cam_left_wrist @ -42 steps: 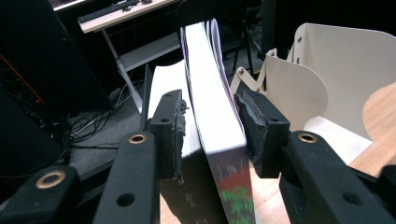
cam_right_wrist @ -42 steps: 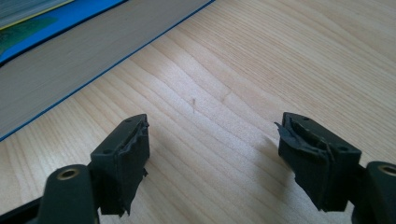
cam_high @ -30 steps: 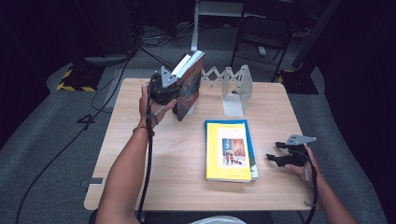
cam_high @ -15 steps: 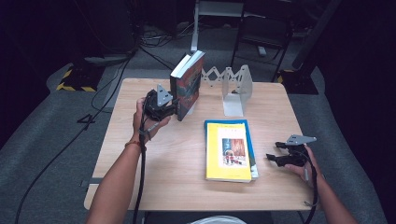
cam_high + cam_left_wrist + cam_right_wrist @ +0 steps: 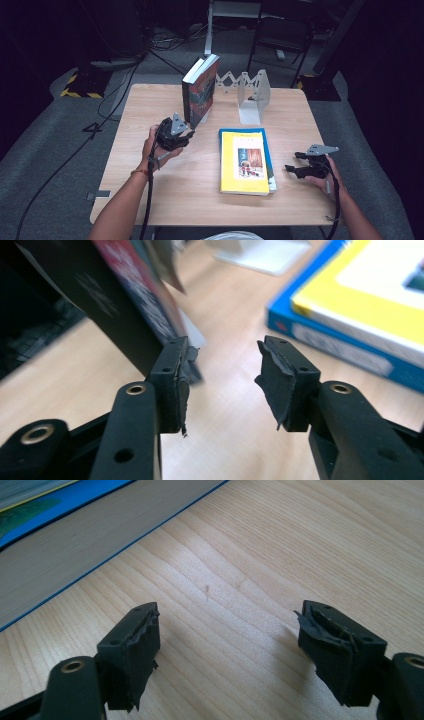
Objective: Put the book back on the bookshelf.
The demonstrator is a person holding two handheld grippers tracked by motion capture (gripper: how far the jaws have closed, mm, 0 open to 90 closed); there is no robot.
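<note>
A thick dark-covered book [image 5: 200, 90] stands on its lower edge at the back middle of the wooden table [image 5: 150, 200]. My left gripper [image 5: 176, 136] is open just in front of the book's near bottom corner, nothing between its fingers. In the left gripper view the dark book [image 5: 120, 300] rises just past my left fingertip [image 5: 175, 375]; whether they touch I cannot tell. A yellow book [image 5: 243, 161] lies flat on a blue book [image 5: 270, 165] at centre right. My right gripper [image 5: 299, 169] is open and empty, low over the table right of that stack.
A white expanding book rack [image 5: 250, 95] stands at the back, right of the upright book. The stack's blue cover edge and page block [image 5: 60, 535] lie beyond my right gripper [image 5: 227, 660]. Bare wood lies along the near edge. Dark floor and cables surround the table.
My left gripper has drawn back from high on the upright book toward the near side and down. The book stays standing. The right gripper has not moved.
</note>
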